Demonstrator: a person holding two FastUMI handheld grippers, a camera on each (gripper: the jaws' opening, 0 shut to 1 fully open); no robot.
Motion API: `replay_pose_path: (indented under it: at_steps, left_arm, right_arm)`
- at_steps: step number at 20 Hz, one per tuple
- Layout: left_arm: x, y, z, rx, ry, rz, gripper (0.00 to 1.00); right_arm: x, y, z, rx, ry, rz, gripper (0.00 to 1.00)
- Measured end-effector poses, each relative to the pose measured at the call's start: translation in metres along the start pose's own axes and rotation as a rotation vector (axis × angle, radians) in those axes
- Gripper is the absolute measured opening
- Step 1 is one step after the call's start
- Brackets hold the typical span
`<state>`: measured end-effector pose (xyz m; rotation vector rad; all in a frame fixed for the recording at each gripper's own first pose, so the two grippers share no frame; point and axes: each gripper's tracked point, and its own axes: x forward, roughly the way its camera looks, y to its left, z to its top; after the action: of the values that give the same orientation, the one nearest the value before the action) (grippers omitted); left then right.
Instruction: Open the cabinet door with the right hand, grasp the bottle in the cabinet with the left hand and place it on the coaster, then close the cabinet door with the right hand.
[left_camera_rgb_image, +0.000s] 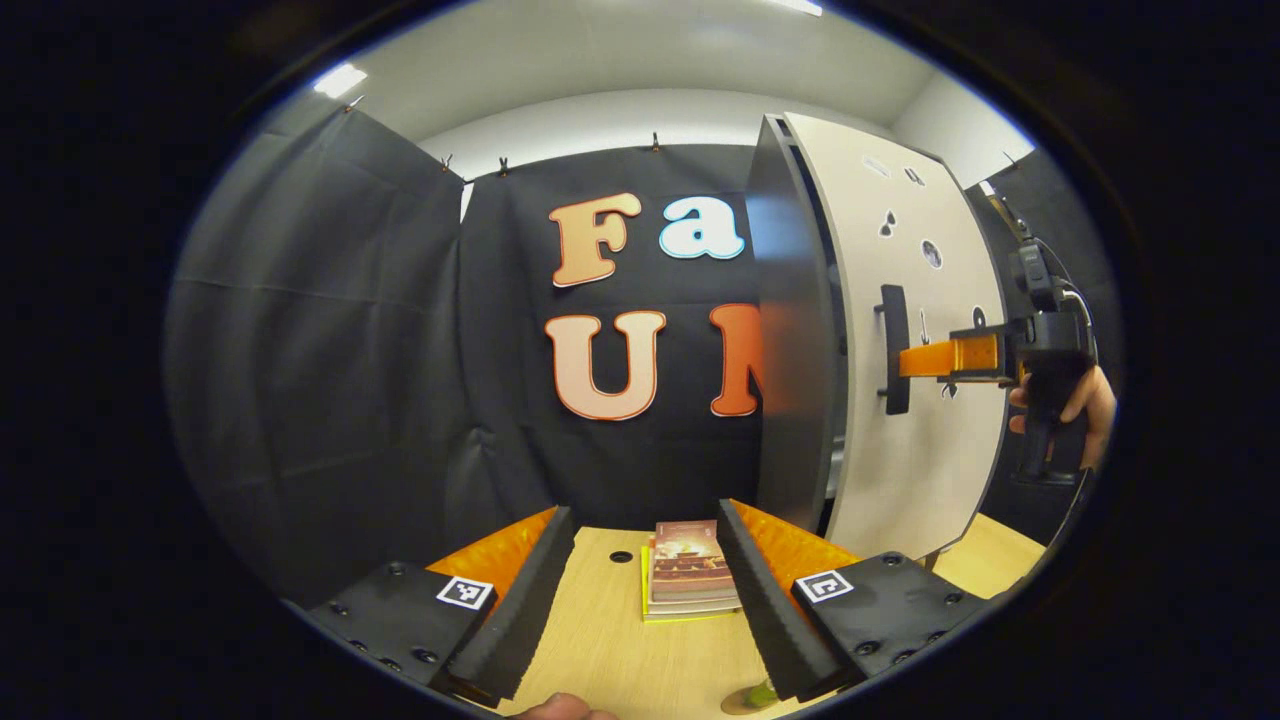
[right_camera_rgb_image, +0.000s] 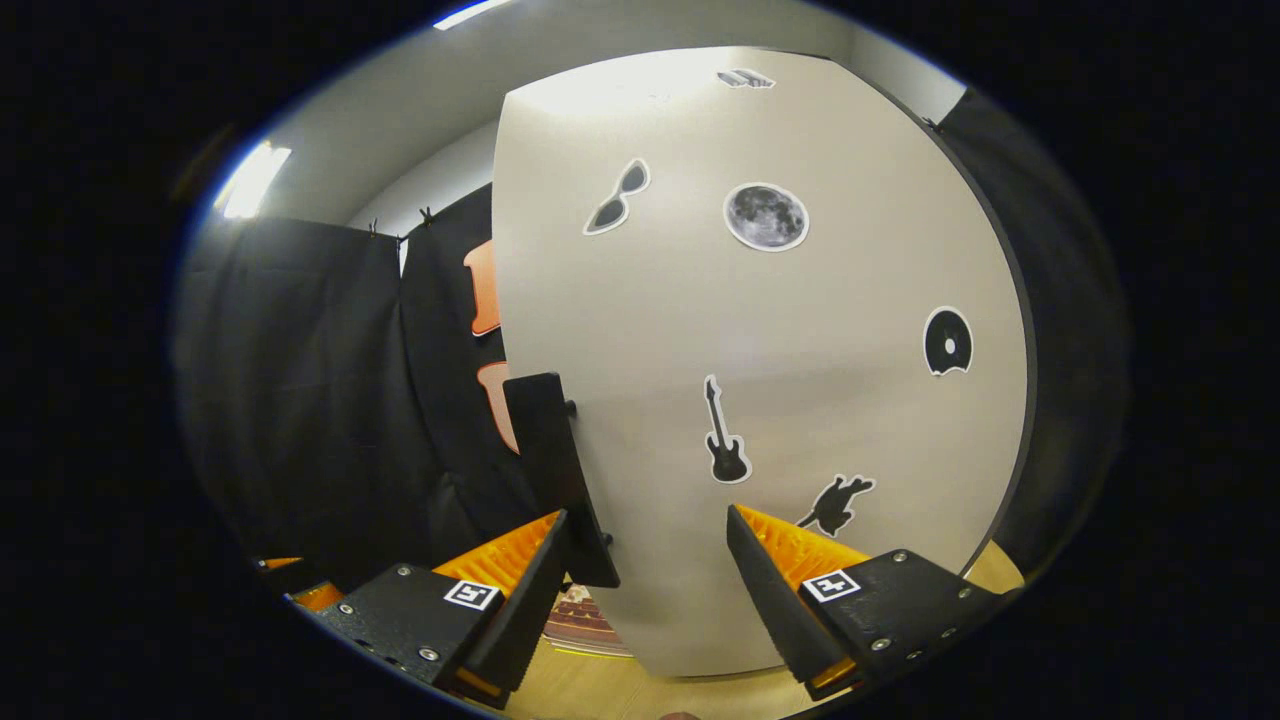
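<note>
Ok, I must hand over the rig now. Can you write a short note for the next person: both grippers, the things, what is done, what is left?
Left gripper: open, holding nothing, over the table in front of a stack of books.
Right gripper: open, at the cabinet door; its left finger is beside the black handle, not gripping it.
Door: shut or nearly shut; I cannot tell which.
Done: only the reach to the handle.
Left: grip the handle, open the door, take out the bottle with the left gripper, set it on the coaster, close the door.
</note>
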<state>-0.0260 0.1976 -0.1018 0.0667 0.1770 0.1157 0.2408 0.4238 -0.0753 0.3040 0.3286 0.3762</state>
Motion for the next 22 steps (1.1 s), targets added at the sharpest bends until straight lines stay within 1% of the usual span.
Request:
replay_pose_path:
  at_steps: [1, 2, 3, 5, 10, 11, 13, 15, 17, 19, 22]
  left_arm:
    - [0.002, -0.008, 0.006, -0.010, -0.008, -0.018, 0.92]
    - [0.004, -0.017, 0.011, -0.018, -0.013, -0.035, 0.94]
    - [0.006, -0.027, 0.016, -0.021, -0.020, -0.053, 0.94]
    - [0.007, -0.047, 0.032, -0.028, -0.042, -0.087, 0.94]
    - [0.006, -0.103, 0.064, -0.058, -0.078, -0.167, 0.94]
    - [0.006, -0.114, 0.070, -0.067, -0.081, -0.178, 0.96]
    - [0.007, -0.135, 0.078, -0.079, -0.087, -0.193, 0.97]
    - [0.007, -0.156, 0.086, -0.095, -0.101, -0.205, 0.94]
    - [0.003, -0.175, 0.092, -0.099, -0.106, -0.208, 0.96]
    - [0.006, -0.191, 0.094, -0.101, -0.111, -0.209, 0.97]
    - [0.002, -0.209, 0.092, -0.105, -0.107, -0.192, 0.96]
  right_arm:
    - [-0.004, 0.001, 0.004, 0.000, -0.016, 0.001, 0.95]
    - [-0.006, 0.001, 0.011, 0.006, -0.033, 0.011, 0.94]
    - [-0.012, 0.000, 0.016, 0.011, -0.049, 0.022, 0.95]
    - [-0.029, -0.013, 0.024, -0.002, -0.068, 0.019, 0.94]
    - [-0.096, -0.058, 0.043, -0.088, -0.140, -0.041, 0.94]
    - [-0.108, -0.067, 0.044, -0.109, -0.149, -0.056, 0.94]
    - [-0.133, -0.086, 0.047, -0.148, -0.161, -0.081, 0.94]
    - [-0.156, -0.102, 0.049, -0.193, -0.166, -0.098, 0.94]
    - [-0.176, -0.118, 0.054, -0.234, -0.181, -0.126, 0.94]
    - [-0.191, -0.130, 0.057, -0.230, -0.198, -0.134, 0.94]
    - [-0.206, -0.150, 0.052, -0.227, -0.185, -0.143, 0.95]
